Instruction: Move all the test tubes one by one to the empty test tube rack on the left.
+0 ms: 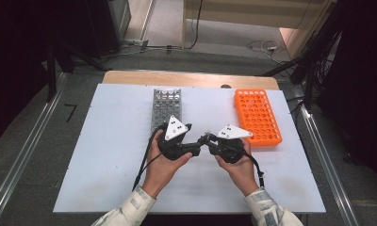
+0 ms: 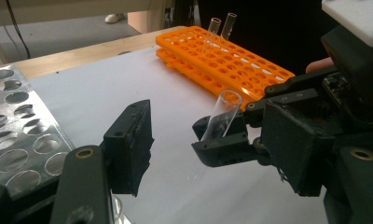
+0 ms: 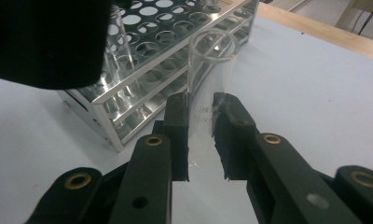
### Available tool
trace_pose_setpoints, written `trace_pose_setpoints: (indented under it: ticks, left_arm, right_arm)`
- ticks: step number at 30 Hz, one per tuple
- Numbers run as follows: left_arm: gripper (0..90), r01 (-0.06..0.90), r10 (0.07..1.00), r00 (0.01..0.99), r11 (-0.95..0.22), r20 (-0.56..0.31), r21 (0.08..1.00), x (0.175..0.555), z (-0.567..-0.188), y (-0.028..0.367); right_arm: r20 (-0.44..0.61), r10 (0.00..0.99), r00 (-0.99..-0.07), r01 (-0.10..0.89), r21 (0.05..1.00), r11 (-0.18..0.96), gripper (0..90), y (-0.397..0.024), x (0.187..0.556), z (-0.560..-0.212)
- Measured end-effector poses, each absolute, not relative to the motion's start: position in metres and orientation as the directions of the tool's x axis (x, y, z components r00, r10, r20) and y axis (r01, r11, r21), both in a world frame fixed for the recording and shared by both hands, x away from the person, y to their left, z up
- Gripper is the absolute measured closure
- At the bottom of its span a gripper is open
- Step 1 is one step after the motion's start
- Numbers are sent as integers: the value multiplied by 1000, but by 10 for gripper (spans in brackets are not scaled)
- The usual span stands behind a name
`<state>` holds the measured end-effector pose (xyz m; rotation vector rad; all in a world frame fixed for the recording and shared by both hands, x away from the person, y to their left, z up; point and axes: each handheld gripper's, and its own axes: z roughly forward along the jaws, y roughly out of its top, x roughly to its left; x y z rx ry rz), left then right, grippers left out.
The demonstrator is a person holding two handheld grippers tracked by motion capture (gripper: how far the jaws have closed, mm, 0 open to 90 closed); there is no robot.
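Glass tube (image 3: 208,79), clear and round-mouthed, is pinched at centre frame between the ribbed black pads of the right gripper (image 3: 201,116), while the left gripper (image 2: 212,135) is spread around it, below the perforated metal rack (image 3: 166,51).

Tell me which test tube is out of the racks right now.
The clear test tube clamped in the right gripper above the white table; the two other tubes stand in the orange rack.
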<state>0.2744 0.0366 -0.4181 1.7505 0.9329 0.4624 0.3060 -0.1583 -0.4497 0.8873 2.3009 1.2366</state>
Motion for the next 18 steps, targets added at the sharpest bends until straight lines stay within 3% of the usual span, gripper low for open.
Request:
trace_pose_setpoints:
  ticks: [18]
  left_arm:
    - [428, 353, 760, 640, -160, -113, 922, 276, -417, 27]
  right_arm:
    - [-20, 675, -737, 354, 840, 411, 732, -155, 304, -450]
